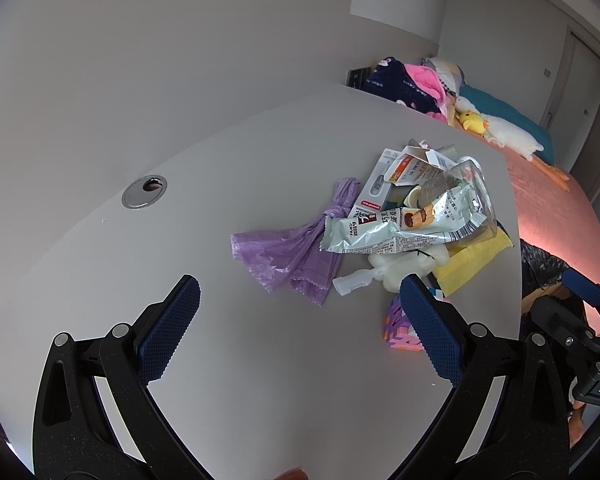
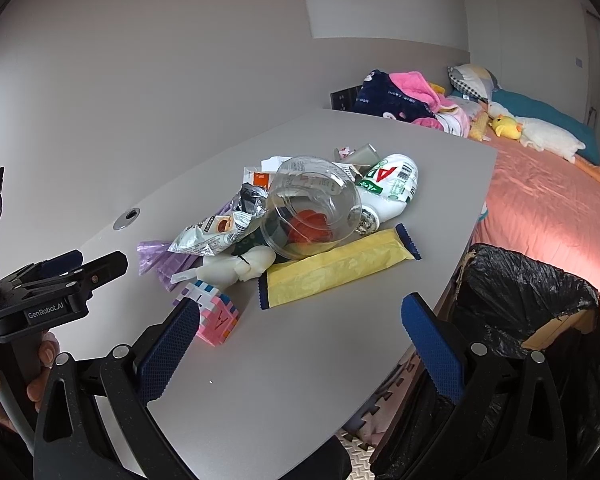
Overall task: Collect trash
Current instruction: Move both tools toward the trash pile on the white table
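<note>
Both grippers hover spread wide and empty over the table's [image 2: 300, 360] near edge, the left gripper [image 1: 300, 316] and right gripper [image 2: 300, 320] short of the trash heap [image 2: 292, 216]. Nearest them in that heap lies a yellow wrapper [image 2: 336, 272], a clear plastic cup [image 2: 312, 212] resting above it. Right of the heap, off the table edge, stands the black-lined bin [image 2: 520, 300]. Grabbing the wrapper could, I think, roll that cup off the table.

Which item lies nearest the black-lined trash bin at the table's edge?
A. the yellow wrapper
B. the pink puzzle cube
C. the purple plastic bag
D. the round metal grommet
A: in the right wrist view the yellow wrapper lies on the pile's side facing the bin; the others sit farther left.
</note>
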Demonstrator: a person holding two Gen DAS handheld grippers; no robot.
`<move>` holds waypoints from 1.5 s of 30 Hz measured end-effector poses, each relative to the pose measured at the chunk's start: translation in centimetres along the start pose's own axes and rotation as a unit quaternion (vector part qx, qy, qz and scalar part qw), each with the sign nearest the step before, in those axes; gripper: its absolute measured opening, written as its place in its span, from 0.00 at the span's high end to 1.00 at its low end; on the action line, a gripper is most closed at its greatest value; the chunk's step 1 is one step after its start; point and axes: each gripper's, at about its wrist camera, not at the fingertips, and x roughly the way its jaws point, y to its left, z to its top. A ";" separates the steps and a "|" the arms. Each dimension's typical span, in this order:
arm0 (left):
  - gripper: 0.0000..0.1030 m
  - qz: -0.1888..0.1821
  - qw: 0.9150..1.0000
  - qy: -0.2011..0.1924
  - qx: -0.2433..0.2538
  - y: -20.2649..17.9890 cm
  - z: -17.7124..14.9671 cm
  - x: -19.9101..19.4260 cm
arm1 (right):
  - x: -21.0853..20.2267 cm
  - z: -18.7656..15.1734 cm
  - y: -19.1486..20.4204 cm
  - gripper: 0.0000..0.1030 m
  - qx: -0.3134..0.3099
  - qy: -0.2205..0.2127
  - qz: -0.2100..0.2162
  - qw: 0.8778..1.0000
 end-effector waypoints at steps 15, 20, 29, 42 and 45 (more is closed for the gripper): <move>0.06 -0.005 1.000 0.005 -0.001 0.1 0.0 0.2 | -0.2 0.0 0.1 0.02 -0.002 0.002 0.006 1.000; 0.06 -0.013 1.000 0.010 0.004 0.0 -0.1 0.3 | -0.2 -0.1 0.2 0.02 -0.003 0.004 0.007 1.000; 0.06 -0.014 1.000 0.008 0.015 -0.6 -0.1 0.2 | -0.2 0.0 0.2 0.02 0.000 0.005 0.008 1.000; 0.06 -0.035 0.999 0.008 0.009 -0.5 -0.1 0.4 | 0.1 -0.3 0.0 0.02 0.004 0.014 0.016 1.000; 0.06 -0.046 0.999 0.014 0.007 -0.4 0.0 0.6 | 0.2 -0.3 -0.2 0.03 0.006 0.013 0.019 1.000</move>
